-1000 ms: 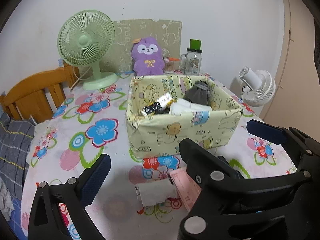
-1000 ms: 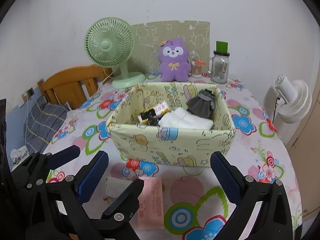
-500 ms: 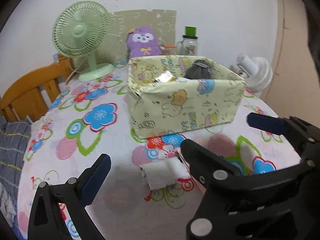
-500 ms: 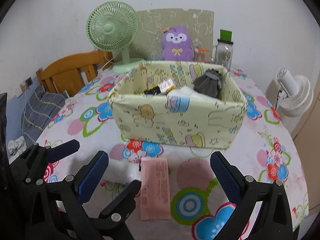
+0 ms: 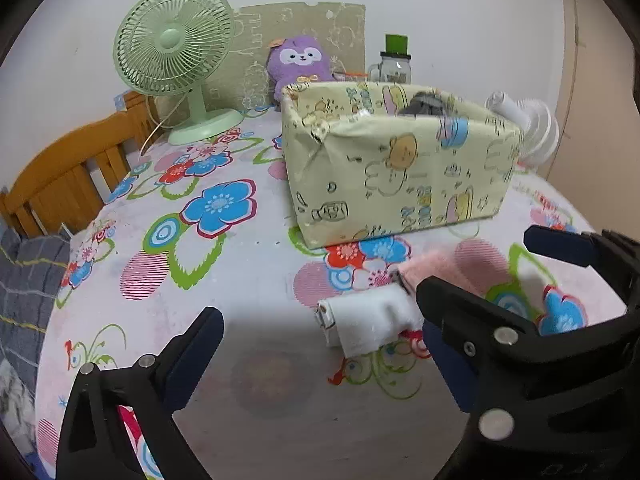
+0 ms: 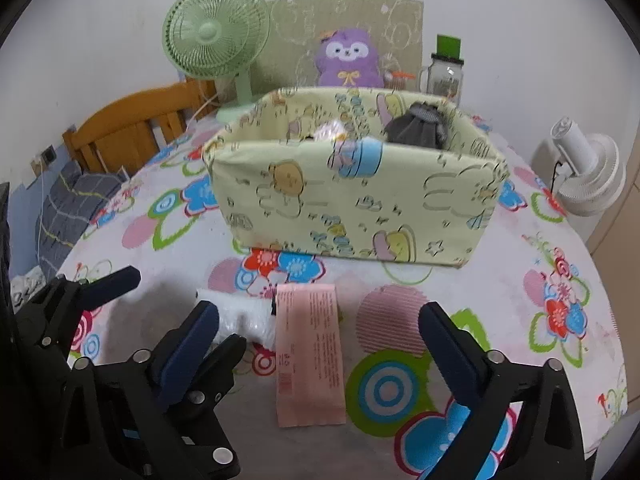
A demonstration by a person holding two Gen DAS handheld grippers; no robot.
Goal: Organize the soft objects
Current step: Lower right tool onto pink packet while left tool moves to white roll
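While both tongs have dropped low over the near table edge, jaws wide and empty, pickup looks imminent. White cloth roll (image 5: 368, 322): on tablecloth (image 5: 248, 280), touching pink packet (image 6: 310, 354). Left gripper (image 5: 316, 340), right gripper (image 6: 320, 330) straddle them. Box (image 6: 360, 204) behind, partly filled, now nearer. Far side: green fan (image 5: 176, 52), purple plush (image 6: 348, 58), jar (image 6: 446, 70). Nothing obstructs.

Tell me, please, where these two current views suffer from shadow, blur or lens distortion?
Left wrist view: a grey shadow falls on the tablecloth under the left gripper; the pink pack looks soft; fisheye bends the box. Right wrist view: the pink pack is sharper, its print unreadable; dark vignette at the corners.
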